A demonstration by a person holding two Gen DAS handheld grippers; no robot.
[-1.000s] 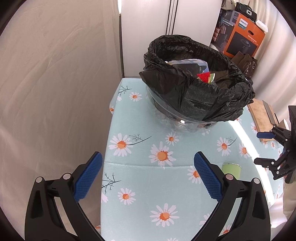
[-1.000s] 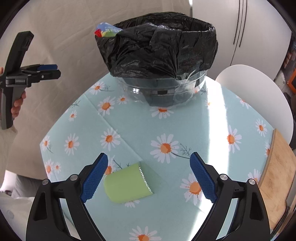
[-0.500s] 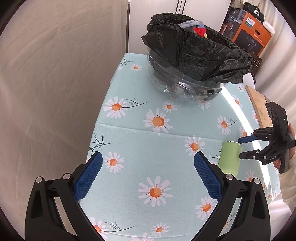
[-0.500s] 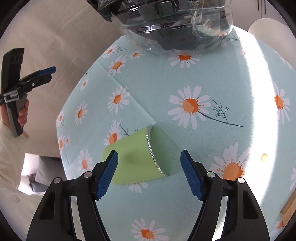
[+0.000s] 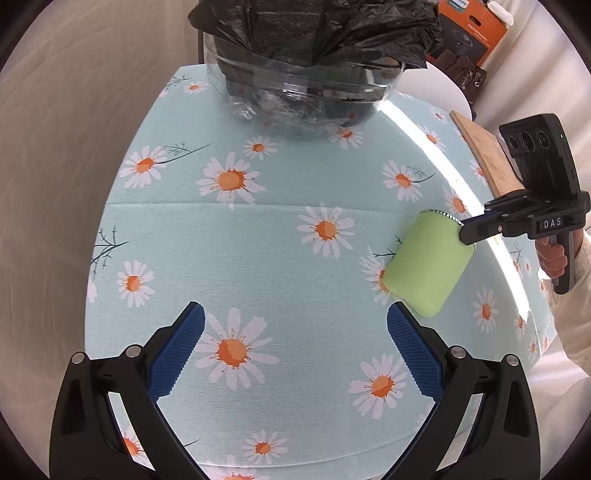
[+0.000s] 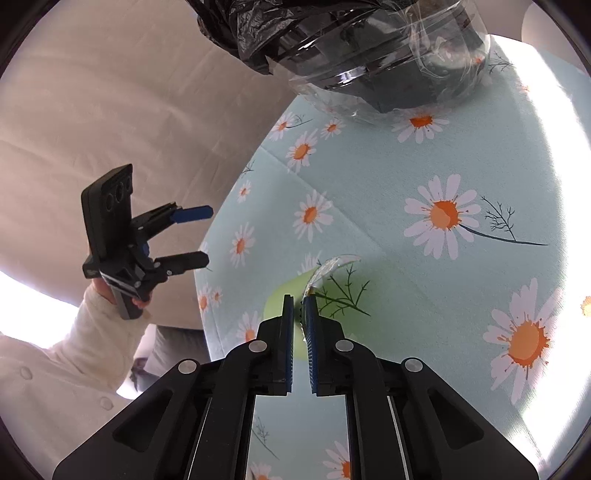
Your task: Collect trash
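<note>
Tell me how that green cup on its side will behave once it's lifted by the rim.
The green cup looks thin-walled, so probably light and apt to crumple where the right tool pinches its rim. Lying on its side on the tablecloth, it could roll if released. Its foil-edged mouth may tear.

One green cup, at right of centre in the left wrist view, low and central in the right wrist view; one clear bin at the top edge of both views, lined with one black bag; one daisy-printed tablecloth filling the middle; one wooden board at the right edge of the left wrist view; one orange box in its upper right corner; two grippers, the left gripper along the bottom of its own view and the right gripper at bottom centre of its own; two blue pads on each; daisies too many to count.
</note>
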